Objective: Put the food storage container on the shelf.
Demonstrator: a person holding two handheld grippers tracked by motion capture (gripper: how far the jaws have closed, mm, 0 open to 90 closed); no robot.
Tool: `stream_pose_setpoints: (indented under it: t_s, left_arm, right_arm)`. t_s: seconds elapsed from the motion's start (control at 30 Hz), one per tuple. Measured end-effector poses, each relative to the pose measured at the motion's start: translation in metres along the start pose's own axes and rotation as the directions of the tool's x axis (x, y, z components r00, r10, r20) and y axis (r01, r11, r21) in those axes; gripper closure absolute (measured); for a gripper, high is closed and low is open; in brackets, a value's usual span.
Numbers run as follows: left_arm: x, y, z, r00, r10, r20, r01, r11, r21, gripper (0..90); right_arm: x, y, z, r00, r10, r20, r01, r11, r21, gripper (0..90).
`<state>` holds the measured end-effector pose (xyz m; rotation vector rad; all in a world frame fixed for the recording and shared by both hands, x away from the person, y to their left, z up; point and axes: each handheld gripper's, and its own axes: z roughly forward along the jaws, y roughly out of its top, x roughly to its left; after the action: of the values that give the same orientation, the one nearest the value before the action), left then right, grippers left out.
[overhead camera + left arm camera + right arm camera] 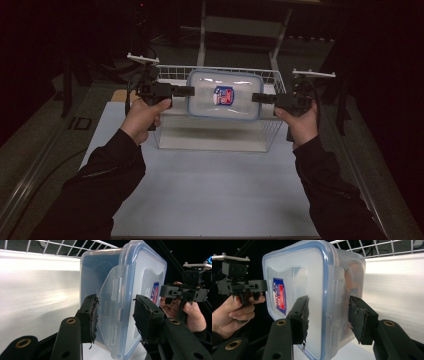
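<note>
We log one clear rectangular plastic container with blue-rimmed lid [224, 95], held above the white wire basket [170, 75], left gripper [186, 90] and right gripper [257, 97] each pinching an end latch.

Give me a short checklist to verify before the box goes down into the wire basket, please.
1. Left gripper on the box's end: ok; jaws straddle the side latch.
2. Right gripper on the opposite end: ok.
3. Jaws pressing firmly: cannot tell; gaps show beside the pads.
4. Plastic box lid on: ok.
5. Box above the wire basket: ok.
6. Basket floor free: cannot tell; the box hides part.
</note>
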<state>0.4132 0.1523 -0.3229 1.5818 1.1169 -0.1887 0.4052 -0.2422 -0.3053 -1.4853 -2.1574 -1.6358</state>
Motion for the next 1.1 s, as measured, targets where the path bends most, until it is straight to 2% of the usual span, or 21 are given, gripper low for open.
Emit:
stream_pose_setpoints:
  t_s: [0.13, 0.3, 0.47, 0.57, 0.63, 0.77, 0.87, 0.9, 0.97, 1.03, 1.1]
  left_arm:
    - [0.004, 0.005, 0.002, 1.0, -0.003, -0.001, 0.003, 1.0, -0.007, 54.3]
    - [0.011, 0.011, 0.008, 0.9994, -0.034, 0.005, 0.034, 0.9992, -0.02, 54.0]
    - [0.013, 0.011, 0.01, 0.9994, -0.034, 0.005, 0.034, 0.9989, -0.031, 53.2]
    - [0.016, 0.012, 0.013, 0.9984, -0.056, 0.005, 0.056, 0.9977, -0.038, 52.4]
    - [0.017, 0.012, 0.014, 0.9978, -0.067, 0.007, 0.067, 0.9969, -0.041, 52.0]
    - [0.021, 0.012, 0.017, 0.9952, -0.098, 0.002, 0.098, 0.9944, -0.039, 49.1]
    - [0.026, 0.013, 0.02, 0.9923, -0.122, -0.018, 0.121, 0.9919, -0.038, 46.4]
    - [0.027, 0.012, 0.021, 0.9922, -0.116, -0.045, 0.115, 0.9926, -0.04, 44.9]
    - [0.028, 0.012, 0.021, 0.9936, -0.104, -0.044, 0.102, 0.9935, -0.05, 45.7]
    - [0.026, 0.012, 0.021, 0.9939, -0.092, -0.061, 0.088, 0.9944, -0.058, 45.6]
    - [0.022, 0.013, 0.022, 0.9947, -0.064, -0.08, 0.059, 0.9962, -0.064, 39.8]
  right_arm:
    - [-0.005, 0.006, 0.005, 0.9998, 0.018, -0.001, -0.018, 1.0, 0.004, 51.7]
    - [-0.012, 0.015, 0.011, 0.9985, 0.055, -0.002, -0.055, 0.998, 0.016, 51.2]
    - [-0.017, 0.021, 0.014, 0.9967, 0.081, -0.006, -0.081, 0.996, 0.022, 50.5]
    - [-0.023, 0.024, 0.017, 0.9918, 0.127, -0.016, -0.127, 0.992, 0.023, 49.9]
    - [-0.024, 0.025, 0.018, 0.9917, 0.128, -0.011, -0.128, 0.992, 0.02, 49.6]
    - [-0.026, 0.028, 0.024, 0.9911, 0.131, 0.025, -0.131, 0.991, 0.018, 50.4]
    - [-0.028, 0.028, 0.028, 0.9889, 0.146, 0.027, -0.147, 0.989, 0.028, 48.4]
    - [-0.028, 0.028, 0.031, 0.9882, 0.15, 0.031, -0.151, 0.988, 0.03, 47.4]
    - [-0.028, 0.027, 0.035, 0.9877, 0.15, 0.045, -0.151, 0.988, 0.026, 44.6]
    - [-0.027, 0.026, 0.036, 0.9876, 0.149, 0.05, -0.15, 0.989, 0.019, 44.0]
    - [-0.023, 0.027, 0.035, 0.9904, 0.122, 0.066, -0.123, 0.992, 0.016, 43.6]
